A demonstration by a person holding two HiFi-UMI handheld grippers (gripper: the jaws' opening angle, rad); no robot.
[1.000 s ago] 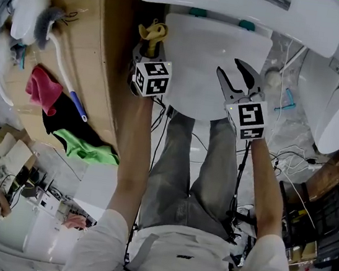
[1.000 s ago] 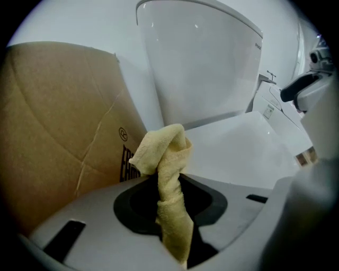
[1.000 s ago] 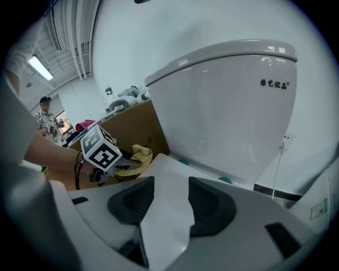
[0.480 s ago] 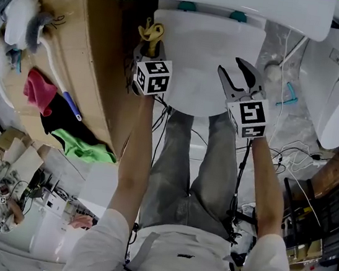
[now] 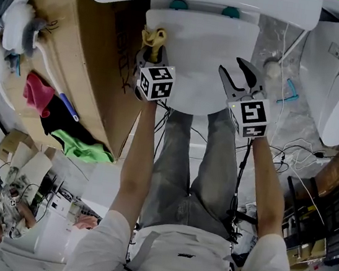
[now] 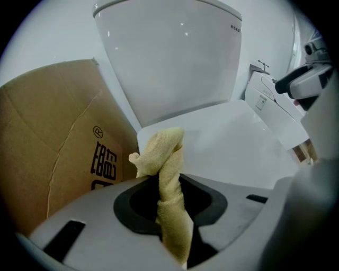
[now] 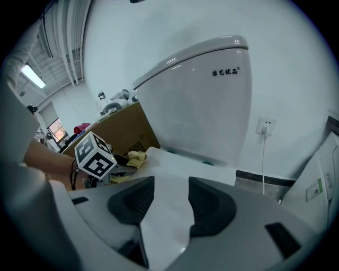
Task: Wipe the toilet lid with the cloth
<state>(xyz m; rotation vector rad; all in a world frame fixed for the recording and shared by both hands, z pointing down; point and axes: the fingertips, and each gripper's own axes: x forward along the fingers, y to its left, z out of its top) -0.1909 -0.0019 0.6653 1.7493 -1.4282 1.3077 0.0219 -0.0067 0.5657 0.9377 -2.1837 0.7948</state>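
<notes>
Gripping the twisted yellow cloth, the left gripper is shifted over the left edge of the white toilet lid for wiping; the right gripper is held wide.

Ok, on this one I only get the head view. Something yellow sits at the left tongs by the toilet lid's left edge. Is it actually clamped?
Observer: Yes. In the left gripper view the left tongs are shut on the cloth, which is twisted into a strand between the pads.
Operator: Is it on the lid?
Observer: Its free end stands up in front of the near left corner of the toilet lid; I cannot tell whether they touch.
Operator: And the right tongs?
Observer: The right gripper view shows the right tongs open, with only bare lid in the gap.
</notes>
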